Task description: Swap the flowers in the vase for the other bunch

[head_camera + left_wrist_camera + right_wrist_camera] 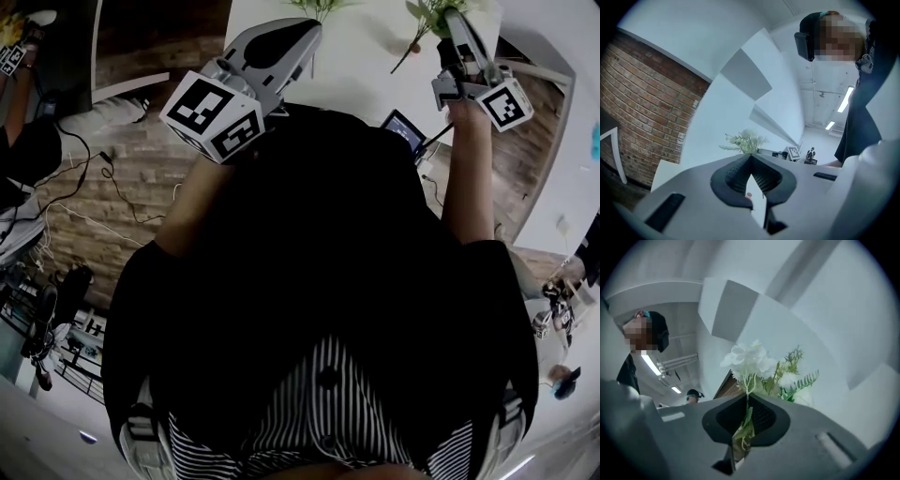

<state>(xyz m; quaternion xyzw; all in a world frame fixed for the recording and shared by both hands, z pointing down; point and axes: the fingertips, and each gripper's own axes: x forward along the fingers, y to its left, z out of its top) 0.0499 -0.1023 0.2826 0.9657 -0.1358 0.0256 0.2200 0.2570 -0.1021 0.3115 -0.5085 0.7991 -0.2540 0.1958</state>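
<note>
My right gripper (pixel 452 17) is raised over the white table (pixel 366 56), shut on the stems of a bunch of white flowers (pixel 749 359) with green fern sprigs. The stems run down between its jaws (pixel 747 397), and the blooms stand just past the tips. My left gripper (pixel 309 33) is held level at the left with its jaws closed (pixel 751 158). A thin stem and a small pink tip show in the gap between them. A second pale green bunch (pixel 745 140) stands straight beyond its tips and also shows from above (pixel 319 7). No vase is in view.
My black top and striped apron fill the lower head view. A small screen (pixel 405 129) sits at the table's near edge. Cables lie on the brick-patterned floor (pixel 122 187) at the left. A brick wall (pixel 642 103) stands left of the table, and another person (pixel 693 394) is far behind.
</note>
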